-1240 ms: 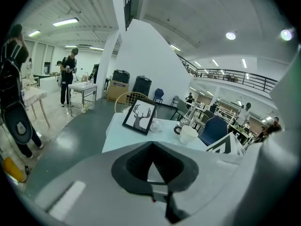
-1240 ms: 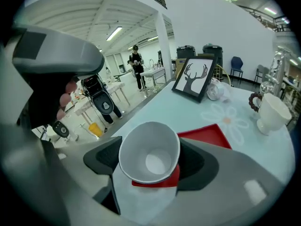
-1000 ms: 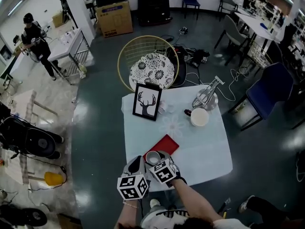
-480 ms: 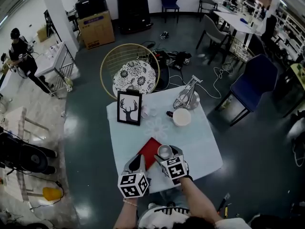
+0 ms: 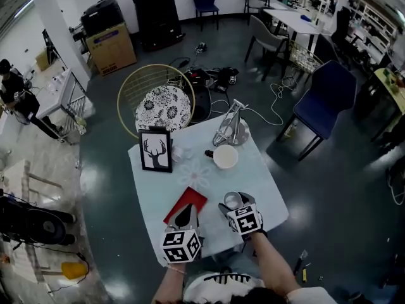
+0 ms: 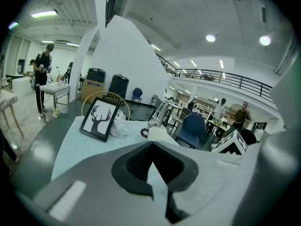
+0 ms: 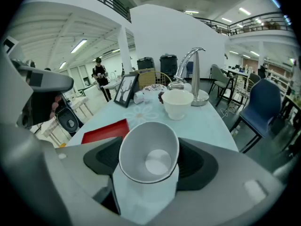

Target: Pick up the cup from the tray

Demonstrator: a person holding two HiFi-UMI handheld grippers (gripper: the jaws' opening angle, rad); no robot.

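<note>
I read cup [image 7: 149, 147] as smooth, pale, faint sheen inside. Right gripper [image 7: 146, 163] shell matt grey plastic; pads [image 7: 101, 158] black, rubbery-looking. Tray [image 7: 107, 131] red, smooth. Table [image 7: 209, 126] top pale, matt. Faucet-shaped stand [image 7: 193, 69] polished metal. Floor [image 5: 316, 195] glossy.

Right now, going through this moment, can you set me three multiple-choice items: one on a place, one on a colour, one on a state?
1. Where is the cup? A on the tray; B in the right tool; C beside the picture frame.
2. What colour is the tray? A red; B blue; C green.
3. What does the left tool hold? A the bowl; B the tray; C nothing.

Answers: 1 B, the cup sits between the right tool's jaws, off the tray. 2 A, the tray shows red in the head view. 3 C, nothing stands between the left tool's jaws.
</note>
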